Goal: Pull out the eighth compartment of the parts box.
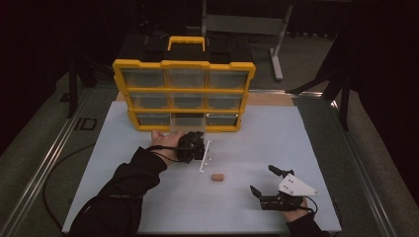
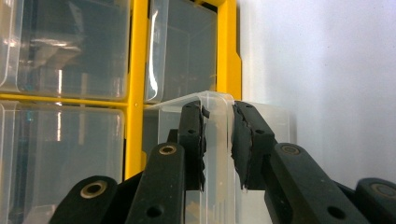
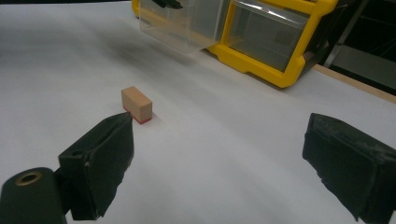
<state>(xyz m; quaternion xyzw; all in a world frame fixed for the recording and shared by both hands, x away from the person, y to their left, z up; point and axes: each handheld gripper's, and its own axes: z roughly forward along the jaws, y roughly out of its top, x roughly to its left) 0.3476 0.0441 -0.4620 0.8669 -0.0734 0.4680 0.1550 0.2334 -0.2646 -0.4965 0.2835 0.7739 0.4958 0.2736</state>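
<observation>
No readable writing anywhere

The yellow organizer (image 1: pixel 184 66), its clear drawer (image 2: pixel 215 140), the small block (image 3: pixel 137 104) and the white surface (image 1: pixel 257 143) are showing no label, brand, number or sign; one dark floor marking at left is staying illegible.

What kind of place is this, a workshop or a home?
Probably a lab or workshop set up for recording: a white work table holds a yellow parts organizer with clear drawers, metal rails run along the carpeted floor, and dark curtains surround it.

White table (image 1: pixel 148 207) — yellow drawer cabinet (image 1: pixel 184 64), small wooden block (image 1: pixel 217 177).
</observation>
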